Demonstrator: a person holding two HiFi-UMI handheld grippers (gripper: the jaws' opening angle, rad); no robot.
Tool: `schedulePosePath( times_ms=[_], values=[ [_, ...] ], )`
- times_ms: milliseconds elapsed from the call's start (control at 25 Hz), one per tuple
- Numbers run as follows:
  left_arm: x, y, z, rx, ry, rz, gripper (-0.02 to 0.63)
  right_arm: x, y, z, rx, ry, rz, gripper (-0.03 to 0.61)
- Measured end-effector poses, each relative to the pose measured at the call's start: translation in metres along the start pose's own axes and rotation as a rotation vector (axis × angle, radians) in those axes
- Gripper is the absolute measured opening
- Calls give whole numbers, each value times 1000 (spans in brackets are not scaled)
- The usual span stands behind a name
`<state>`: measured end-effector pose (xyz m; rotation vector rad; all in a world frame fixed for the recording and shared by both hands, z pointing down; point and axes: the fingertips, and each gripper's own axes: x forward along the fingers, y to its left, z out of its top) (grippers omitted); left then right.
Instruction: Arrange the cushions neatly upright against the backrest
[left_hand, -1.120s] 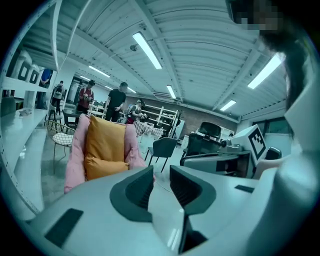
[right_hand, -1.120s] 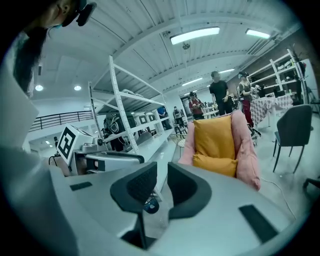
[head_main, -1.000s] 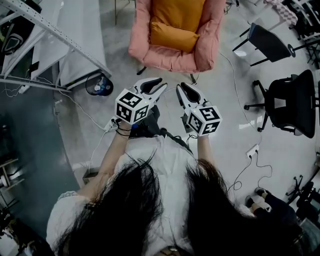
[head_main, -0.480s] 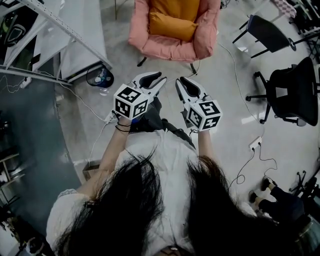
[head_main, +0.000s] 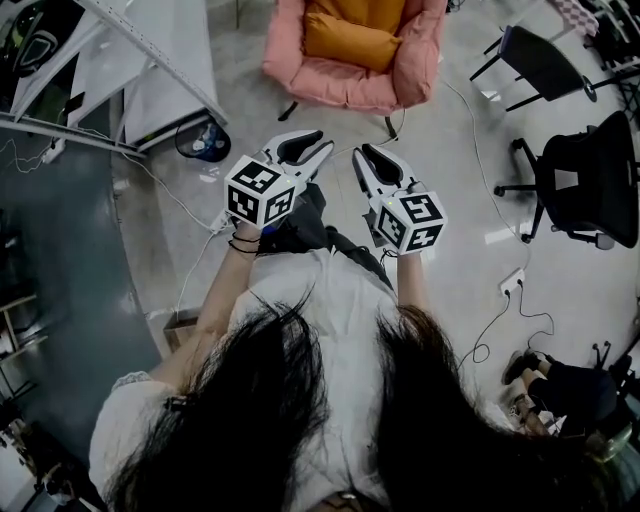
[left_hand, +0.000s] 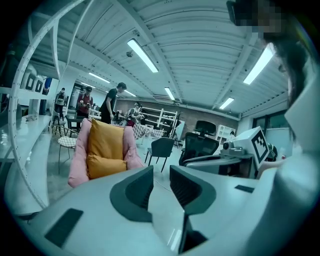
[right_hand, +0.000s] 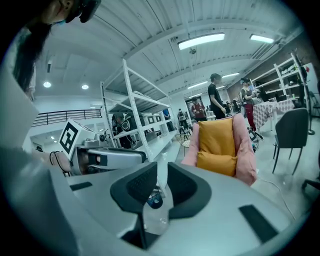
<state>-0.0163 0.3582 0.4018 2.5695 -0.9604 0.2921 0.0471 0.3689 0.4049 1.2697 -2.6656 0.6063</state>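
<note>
Cushions (head_main: 352, 35) on the far pink armchair (head_main: 340, 90) seem soft and light, so I would pinch a top corner; my left gripper (head_main: 322, 144) stands slightly apart, my right gripper (head_main: 360, 156) closed, both empty.

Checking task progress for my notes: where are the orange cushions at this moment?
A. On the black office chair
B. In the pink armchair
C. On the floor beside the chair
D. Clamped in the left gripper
B: the orange cushions sit in the pink armchair, one tall against the backrest and one lower on the seat, while the left gripper and right gripper hang short of the chair with nothing between their jaws.
</note>
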Motion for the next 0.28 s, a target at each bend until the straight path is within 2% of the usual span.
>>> schedulePosePath(
  times_ms=[280],
  values=[
    [-12, 26, 13, 20, -30, 54, 114, 5, 0, 5, -14, -10, -11, 75]
  ],
)
